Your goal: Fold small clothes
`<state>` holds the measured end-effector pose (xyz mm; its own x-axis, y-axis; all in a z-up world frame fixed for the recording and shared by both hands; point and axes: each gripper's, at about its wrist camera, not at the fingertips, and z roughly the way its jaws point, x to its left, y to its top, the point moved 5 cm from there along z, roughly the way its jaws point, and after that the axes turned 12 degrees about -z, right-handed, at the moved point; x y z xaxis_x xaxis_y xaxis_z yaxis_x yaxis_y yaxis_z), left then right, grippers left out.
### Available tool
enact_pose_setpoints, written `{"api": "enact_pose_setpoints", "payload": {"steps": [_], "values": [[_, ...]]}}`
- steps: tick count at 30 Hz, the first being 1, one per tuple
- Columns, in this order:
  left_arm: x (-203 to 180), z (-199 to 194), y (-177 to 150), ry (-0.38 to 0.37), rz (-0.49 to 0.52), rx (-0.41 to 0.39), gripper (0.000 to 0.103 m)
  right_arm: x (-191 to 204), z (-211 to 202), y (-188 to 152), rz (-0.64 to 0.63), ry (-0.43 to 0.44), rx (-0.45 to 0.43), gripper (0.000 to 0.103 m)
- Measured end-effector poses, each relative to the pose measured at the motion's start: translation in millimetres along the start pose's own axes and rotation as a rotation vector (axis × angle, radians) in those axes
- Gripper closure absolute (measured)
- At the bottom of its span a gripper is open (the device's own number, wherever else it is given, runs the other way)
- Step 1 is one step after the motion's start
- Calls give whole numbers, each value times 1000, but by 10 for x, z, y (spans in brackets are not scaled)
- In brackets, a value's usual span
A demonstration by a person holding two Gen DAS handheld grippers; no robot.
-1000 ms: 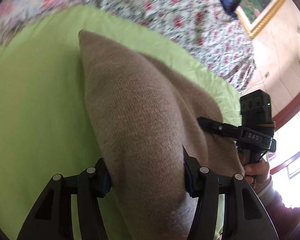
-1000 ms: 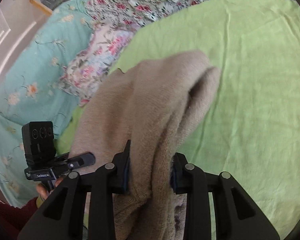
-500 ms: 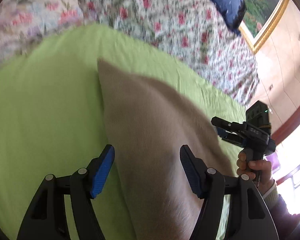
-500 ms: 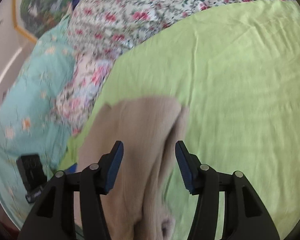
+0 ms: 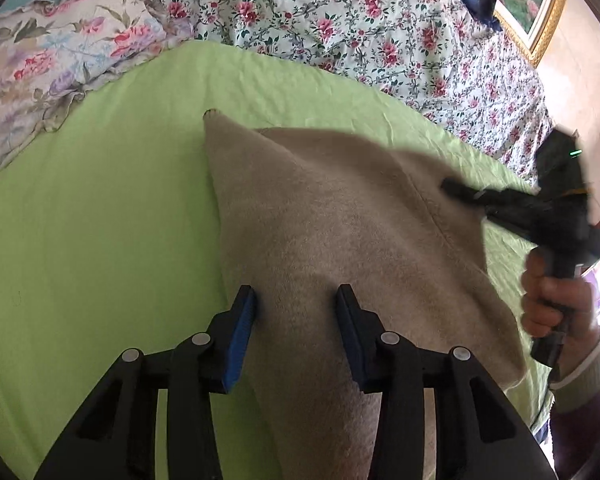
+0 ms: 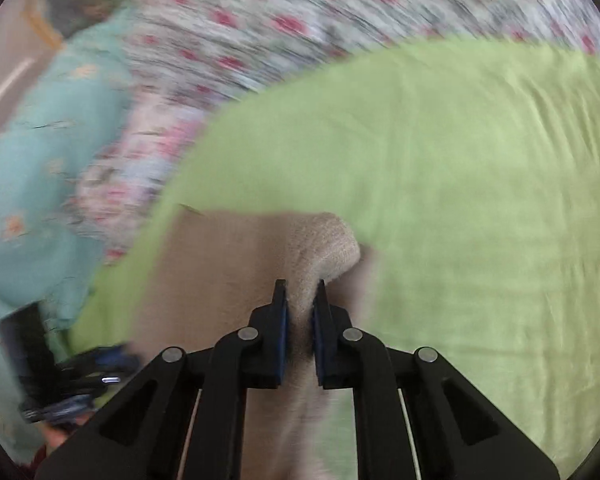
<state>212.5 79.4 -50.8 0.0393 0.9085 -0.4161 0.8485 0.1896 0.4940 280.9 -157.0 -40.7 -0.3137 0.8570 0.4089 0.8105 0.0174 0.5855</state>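
the beige knit garment [image 6: 236, 264] is pinched by the right gripper [image 6: 299, 286], just closed; the left gripper [image 5: 296, 300], fingers closing but apart, straddles it on the green sheet [image 5: 100, 220].

Left gripper [image 5: 296, 300]: black plastic linkage arms with cut-out slots, round silver rivets at the pivots, blue pads on the inner finger faces

Right gripper [image 6: 300, 292]: same black build, silver rivets, blue pads [image 6: 284, 332]; thin pale rods run along the arms

Right hand [image 5: 552, 300]: pale ribbed cuff, dark maroon sleeve [image 5: 580, 432] behind it; black handle, small green light on the housing
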Motion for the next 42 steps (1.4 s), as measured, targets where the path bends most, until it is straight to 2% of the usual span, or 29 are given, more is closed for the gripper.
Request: {"api": "enact_pose_setpoints", "payload": {"steps": [1,4,8,10,11,14,15,20,22,25,29,32,33,34,35,37,38,39,40,42], "values": [[-3,-8,4,1,3,1,61,-96,58,-44,44,29,9,85],[-64,-124,-25,0,23,-10,61,-155,-62,-101,95,40,-10,79],[-110,-443,-160,-34,45,-40,61,-1,-444,-251,83,64,-72,77],[-131,-647,-296,-51,64,-62,60,101,-660,-448,77,89,-88,77],[-135,-737,-371,-60,71,-70,59,154,-737,-551,76,103,-91,76],[-129,-953,-639,-87,79,-77,47,310,-878,-816,65,113,-87,76],[-126,-993,-740,-88,83,-74,43,377,-927,-934,58,114,-85,76],[-98,-989,-1079,-54,87,-35,43,550,-1079,-1149,2,33,-95,74],[-106,-992,-1062,-52,82,-35,43,620,-1173,-1119,-12,42,-128,74],[-189,-1074,-931,-76,79,-81,43,738,-1214,-1017,-39,50,-159,74],[-415,-1082,-689,-197,92,-117,43,873,-1066,-927,-47,139,-156,74],[-550,-884,-576,-259,103,-83,43,795,-760,-917,-17,102,-97,74],[-575,-760,-570,-281,101,-42,43,748,-662,-930,2,99,-72,74],[-565,-658,-579,-277,99,-11,43,671,-529,-979,22,98,-36,74],[-521,-509,-625,-243,98,32,45,614,-456,-1023,28,80,-13,74],[-436,-300,-760,-200,111,103,52,481,-326,-1153,41,62,37,81],[-393,-247,-818,-188,111,118,61,414,-298,-1207,50,62,40,85],[-343,-194,-916,-189,104,143,63,344,-297,-1252,60,62,31,98],[-317,-177,-974,-191,100,150,65,284,-305,-1282,76,62,28,103],[-292,-200,-1054,-200,87,140,66,201,-335,-1340,116,91,19,103]]}}
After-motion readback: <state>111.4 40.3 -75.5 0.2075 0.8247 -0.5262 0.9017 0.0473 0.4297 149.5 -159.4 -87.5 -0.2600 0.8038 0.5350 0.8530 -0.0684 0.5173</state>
